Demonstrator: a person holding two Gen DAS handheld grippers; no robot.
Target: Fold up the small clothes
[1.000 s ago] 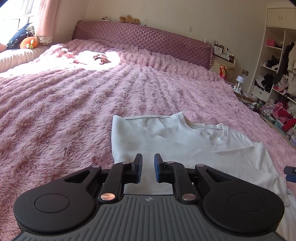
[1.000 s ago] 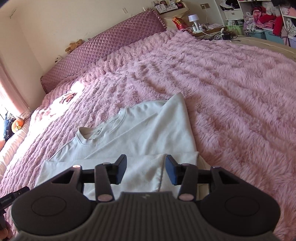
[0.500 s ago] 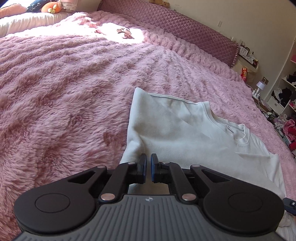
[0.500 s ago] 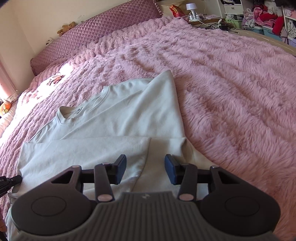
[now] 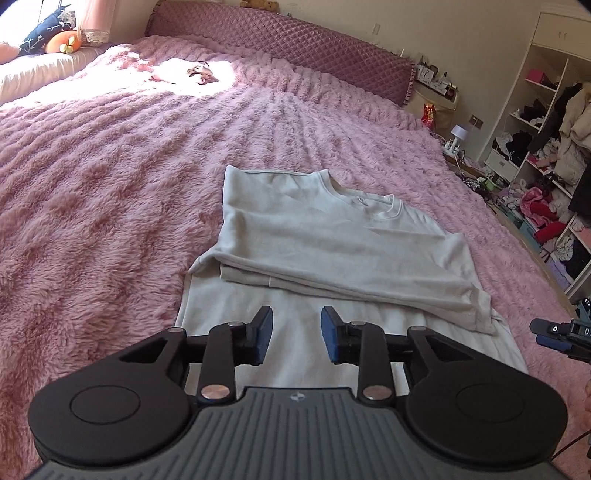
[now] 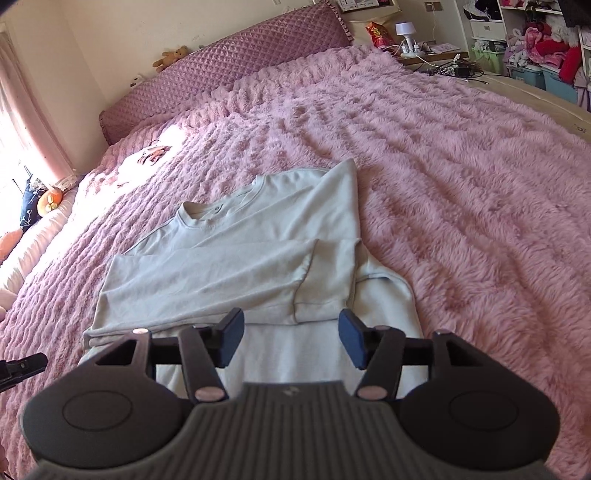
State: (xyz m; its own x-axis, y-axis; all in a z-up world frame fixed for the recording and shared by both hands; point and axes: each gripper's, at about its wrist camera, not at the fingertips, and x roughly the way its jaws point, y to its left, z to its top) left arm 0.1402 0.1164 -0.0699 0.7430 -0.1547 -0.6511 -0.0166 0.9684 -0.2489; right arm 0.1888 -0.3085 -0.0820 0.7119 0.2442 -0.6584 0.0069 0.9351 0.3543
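left gripper (image 5: 297,334) and right gripper (image 6: 291,338) hover over the white sweatshirt (image 5: 332,240), jaws open and empty

A bedroom in a lived-in home. A wide bed fills both views, covered by a shaggy pink blanket (image 5: 110,155) and backed by a quilted mauve headboard (image 5: 280,44) with a teddy bear (image 6: 171,57) sitting on top. Pink curtains (image 6: 26,122) hang at a sunlit window, with cushions and an orange plush toy (image 5: 62,42) below. Beside the bed stand a small lamp (image 6: 404,31), a red snack bag (image 6: 378,33) and a tangle of cables. Open white wardrobe shelves (image 5: 535,110) overflow with clothes, coats hang alongside, and storage bins (image 6: 543,75) hold more garments
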